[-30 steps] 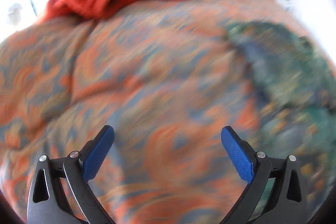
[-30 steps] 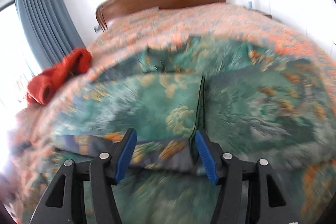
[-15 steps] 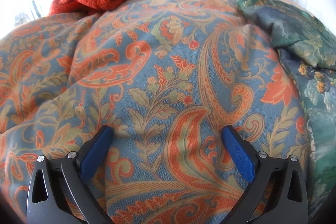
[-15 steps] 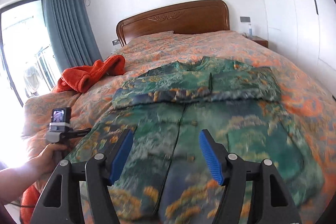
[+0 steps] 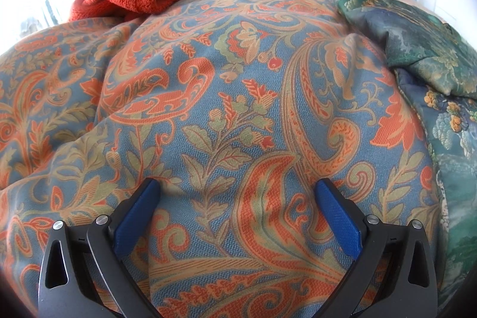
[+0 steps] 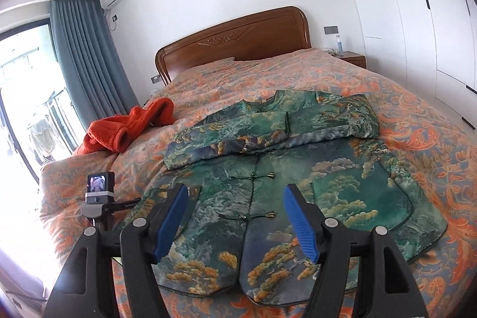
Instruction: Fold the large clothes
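Currently the green brocade jacket (image 6: 298, 169) lies flat on the bed (image 6: 417, 115), front up, hem toward the right wrist camera, collar toward the wooden headboard (image 6: 238, 37). Both sleeves are folded in across the chest; they meet near the centre line. Knot buttons run down the front closure.

Right gripper (image 6: 235, 213) hangs above the hem with jaws released and nothing between them; they have just been opening. No contact with the fabric is visible.

Left gripper (image 5: 237, 206) has jaws spread wide and empty, pointing down at the paisley bedspread (image 5: 208, 109) left of the jacket (image 5: 432, 49). Can't tell if its tips touch the cover. In the right wrist view the left gripper's (image 6: 100, 198) camera unit shows at the bed's left edge, just beside the jacket's hem.

An orange fleece garment (image 6: 125, 130) is bunched near the bed's left edge, apart from the jacket. Blue curtain (image 6: 86, 58) and window are on the left.
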Demonstrator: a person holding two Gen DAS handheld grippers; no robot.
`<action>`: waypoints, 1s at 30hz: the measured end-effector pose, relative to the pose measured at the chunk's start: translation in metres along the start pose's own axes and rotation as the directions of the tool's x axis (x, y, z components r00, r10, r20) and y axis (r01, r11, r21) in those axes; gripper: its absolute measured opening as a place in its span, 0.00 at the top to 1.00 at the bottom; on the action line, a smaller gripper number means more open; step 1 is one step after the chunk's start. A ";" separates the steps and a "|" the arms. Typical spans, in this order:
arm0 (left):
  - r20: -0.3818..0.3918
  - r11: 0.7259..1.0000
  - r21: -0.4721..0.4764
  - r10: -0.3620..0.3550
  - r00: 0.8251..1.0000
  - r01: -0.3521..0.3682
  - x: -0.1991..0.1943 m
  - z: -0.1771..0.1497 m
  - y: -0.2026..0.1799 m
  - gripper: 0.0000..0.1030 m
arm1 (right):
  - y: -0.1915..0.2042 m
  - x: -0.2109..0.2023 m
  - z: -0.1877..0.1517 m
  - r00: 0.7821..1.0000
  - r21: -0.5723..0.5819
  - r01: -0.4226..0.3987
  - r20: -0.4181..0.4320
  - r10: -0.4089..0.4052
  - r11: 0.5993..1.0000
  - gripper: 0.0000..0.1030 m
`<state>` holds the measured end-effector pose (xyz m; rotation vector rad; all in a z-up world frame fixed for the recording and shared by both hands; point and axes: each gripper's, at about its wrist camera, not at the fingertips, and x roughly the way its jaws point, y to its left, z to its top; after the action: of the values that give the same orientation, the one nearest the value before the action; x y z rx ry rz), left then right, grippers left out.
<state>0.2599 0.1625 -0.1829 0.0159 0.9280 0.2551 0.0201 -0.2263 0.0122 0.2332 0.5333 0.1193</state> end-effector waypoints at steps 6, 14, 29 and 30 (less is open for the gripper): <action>0.000 1.000 0.000 0.000 1.000 0.000 0.000 0.000 0.000 0.00 | 0.012 0.001 -0.012 1.000 -0.010 -0.016 -0.016 0.016 1.000 0.34; 0.000 1.000 0.000 0.000 1.000 0.000 0.000 0.000 0.000 0.00 | 0.009 0.008 -0.020 0.998 -0.014 -0.016 -0.057 0.015 1.000 0.34; 0.000 1.000 0.000 0.000 1.000 0.000 0.000 0.000 0.000 0.00 | 0.013 0.017 -0.026 0.996 -0.010 -0.020 -0.088 0.019 1.000 0.34; 0.000 1.000 0.000 0.000 1.000 0.000 0.000 0.000 0.000 0.00 | 0.015 0.017 -0.026 0.996 -0.004 -0.026 -0.089 0.025 1.000 0.34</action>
<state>0.2601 0.1623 -0.1830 0.0154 0.9277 0.2551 0.0204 -0.2039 -0.0145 0.2301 0.6189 0.1568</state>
